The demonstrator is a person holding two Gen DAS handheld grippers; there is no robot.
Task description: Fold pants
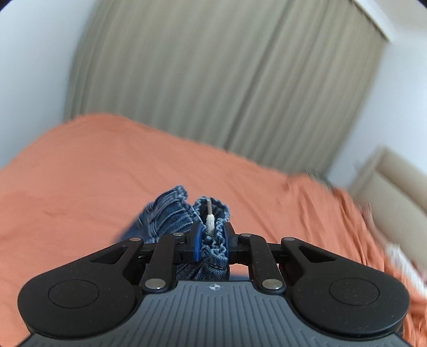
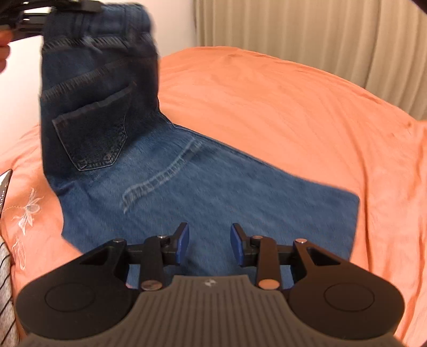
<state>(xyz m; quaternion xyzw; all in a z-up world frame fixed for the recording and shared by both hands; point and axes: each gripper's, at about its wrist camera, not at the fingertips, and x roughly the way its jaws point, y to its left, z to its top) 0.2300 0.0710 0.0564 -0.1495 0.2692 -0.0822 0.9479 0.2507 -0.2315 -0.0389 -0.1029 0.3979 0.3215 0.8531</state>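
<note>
Blue denim pants (image 2: pixel 186 192) lie with their legs on the orange bed (image 2: pixel 280 112), while the waist end is lifted at upper left. My left gripper (image 1: pixel 210 237) is shut on the bunched elastic waistband (image 1: pixel 170 213), with a white drawstring tip (image 1: pixel 209 219) sticking up between the pads. It also shows in the right wrist view (image 2: pixel 53 10) at the top left, holding the waistband up. My right gripper (image 2: pixel 209 243) is open and empty, hovering just above the leg fabric near the hem. A back pocket (image 2: pixel 93 133) faces me.
The orange bedspread (image 1: pixel 80 173) has white flower embroidery (image 2: pixel 26 213) at the left. Beige curtains (image 1: pixel 213 66) hang behind the bed. A beige headboard (image 1: pixel 395 181) stands at the right. Striped fabric (image 2: pixel 5 293) lies at the lower left edge.
</note>
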